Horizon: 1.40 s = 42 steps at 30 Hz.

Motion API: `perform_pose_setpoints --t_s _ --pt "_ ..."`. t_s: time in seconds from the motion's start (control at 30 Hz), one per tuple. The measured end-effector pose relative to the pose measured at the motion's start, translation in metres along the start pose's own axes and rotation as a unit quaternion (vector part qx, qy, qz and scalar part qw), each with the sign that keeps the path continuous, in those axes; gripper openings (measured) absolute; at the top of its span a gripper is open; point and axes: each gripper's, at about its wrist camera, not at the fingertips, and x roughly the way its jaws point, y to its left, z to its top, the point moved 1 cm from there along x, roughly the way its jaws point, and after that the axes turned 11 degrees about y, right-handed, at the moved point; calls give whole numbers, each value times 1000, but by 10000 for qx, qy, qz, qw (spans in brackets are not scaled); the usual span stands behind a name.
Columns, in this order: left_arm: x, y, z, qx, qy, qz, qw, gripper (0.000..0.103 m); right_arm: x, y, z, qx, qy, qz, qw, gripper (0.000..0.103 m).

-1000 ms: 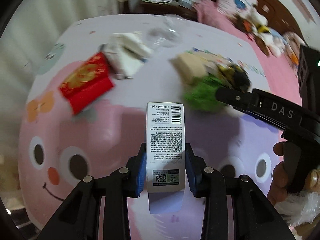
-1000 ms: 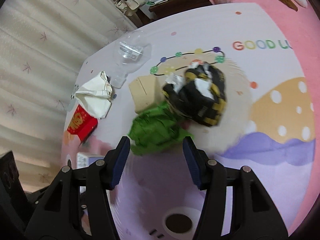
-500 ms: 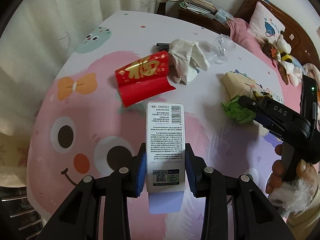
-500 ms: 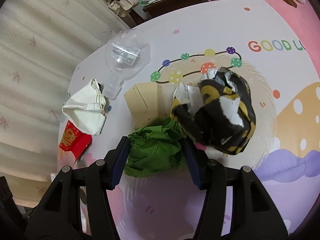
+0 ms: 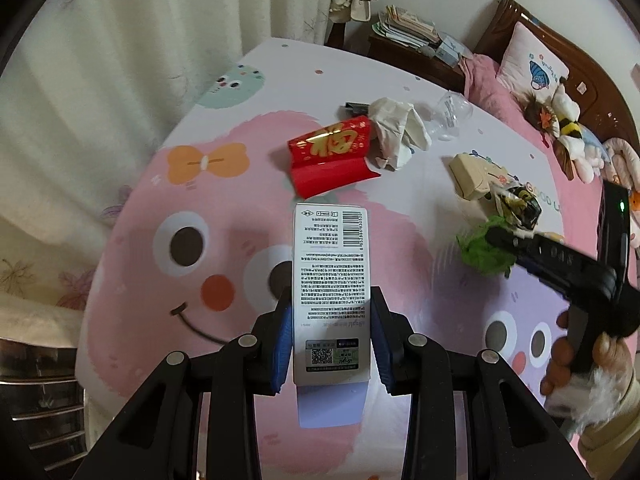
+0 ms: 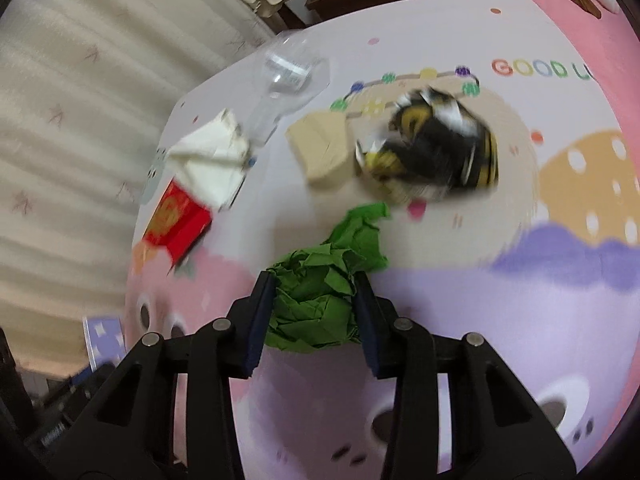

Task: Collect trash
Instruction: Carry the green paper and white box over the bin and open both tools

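My left gripper (image 5: 331, 304) is shut on a tall grey box (image 5: 330, 264) printed with text and a barcode, held upright above the cartoon play mat (image 5: 224, 240). My right gripper (image 6: 313, 294) is shut on a crumpled green paper ball (image 6: 316, 300); both pads press its sides. From the left wrist view, the right gripper (image 5: 496, 240) reaches in from the right with the green paper (image 5: 480, 252) at its tip. On the mat lie a red packet (image 5: 332, 156), crumpled white paper (image 5: 396, 132), a clear plastic bottle (image 5: 452, 116), a tan carton (image 5: 470, 176) and a black-and-yellow wrapper (image 5: 518, 204).
Cream curtains (image 5: 100, 80) hang along the mat's left side. A wooden nightstand (image 5: 408, 56) with papers stands behind, and a pink bed (image 5: 532, 92) with plush toys lies at the right. A hand (image 5: 568, 356) holds the right gripper. A small dark item (image 5: 356, 107) sits by the white paper.
My right gripper closed its fingers on the green paper and drew it away from the black-and-yellow wrapper. My left gripper pulled back from the trash, still holding the box.
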Motion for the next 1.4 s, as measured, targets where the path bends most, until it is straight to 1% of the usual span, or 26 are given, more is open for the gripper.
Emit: perform_pose_setpoints --t_s 0.2,0.3,0.43,0.57,0.67,0.83,0.93,1.0,1.13,1.3,1.4 --pt "-25 18 -30 142 -63 -77 9998 34 -15 24 -60 -250 115 65 9996 36" --pt "-37 27 -48 353 -135 -142 9992 34 -26 40 -94 -388 97 84 9992 36" --pt "-51 42 -77 728 -179 -266 9968 34 -38 68 -143 -446 -57 18 9990 36" --pt "-65 62 -107 1209 -168 -411 9917 34 -51 97 -196 -271 -344 -12 9990 36" --pt "-79 80 -134 1595 -230 -464 9858 34 -56 119 -238 -114 -586 -64 9982 36" --pt "-92 118 -178 1945 -234 -620 9786 34 -52 149 -308 117 -767 -199 9968 36" --pt "-91 139 -206 2085 -114 -684 9756 34 -45 161 -345 219 -762 -303 9964 36" --pt "-89 147 -218 2167 -23 -708 9737 34 -40 166 -368 282 -702 -393 9964 36" --pt "-82 159 -248 2285 159 -749 9705 35 -30 169 -401 331 -580 -568 9961 36" --pt "-61 160 -280 2404 421 -740 9669 35 -14 158 -431 442 -355 -697 9960 36" --pt "-40 158 -297 2414 613 -764 9655 35 -1 143 -444 549 -216 -744 9955 36"
